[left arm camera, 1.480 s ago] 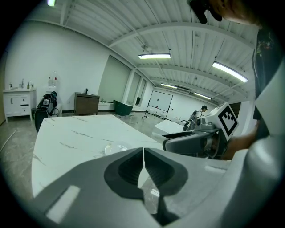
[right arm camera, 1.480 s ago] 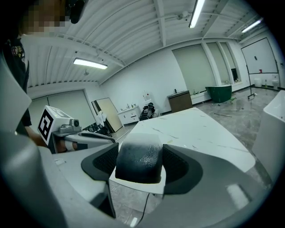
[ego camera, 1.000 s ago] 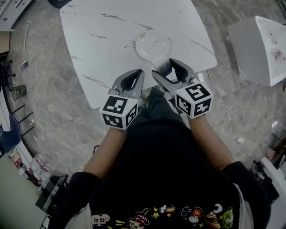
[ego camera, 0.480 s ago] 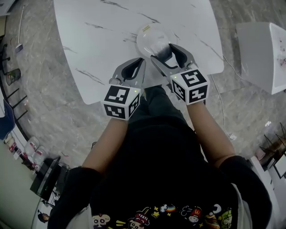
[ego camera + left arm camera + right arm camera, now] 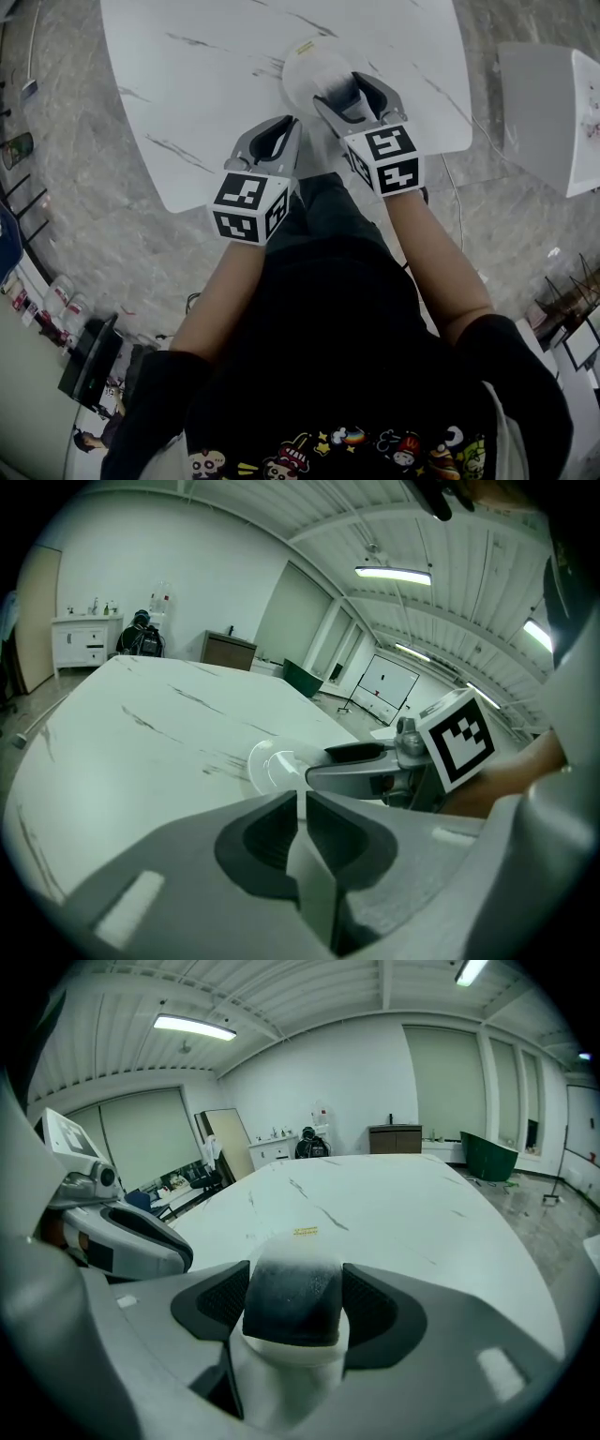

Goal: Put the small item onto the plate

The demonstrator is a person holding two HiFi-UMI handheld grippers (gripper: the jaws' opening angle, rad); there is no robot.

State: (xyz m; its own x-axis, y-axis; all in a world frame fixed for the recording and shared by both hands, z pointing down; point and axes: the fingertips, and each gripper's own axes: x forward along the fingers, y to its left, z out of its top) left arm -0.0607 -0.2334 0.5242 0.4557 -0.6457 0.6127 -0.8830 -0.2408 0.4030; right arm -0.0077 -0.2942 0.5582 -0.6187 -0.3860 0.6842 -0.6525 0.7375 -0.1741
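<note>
Fingers [image 5: 380, 1312] round dark-bodied, white-based small item [image 5: 292, 1302]

My head view is dim and flat, with a grey cast all over. The white table [image 5: 216, 84] at 12 o'clock is its brightest patch, evenly lit. Both gripper views are fisheye, lines bending hard toward the rims and the corners going black. A strip light [image 5: 392, 574] glows at 1 o'clock in my left gripper view, and another strip light [image 5: 192, 1026] at 11 o'clock in my right gripper view. There the item [image 5: 292, 1302], close to the lens, is soft and out of focus.
</note>
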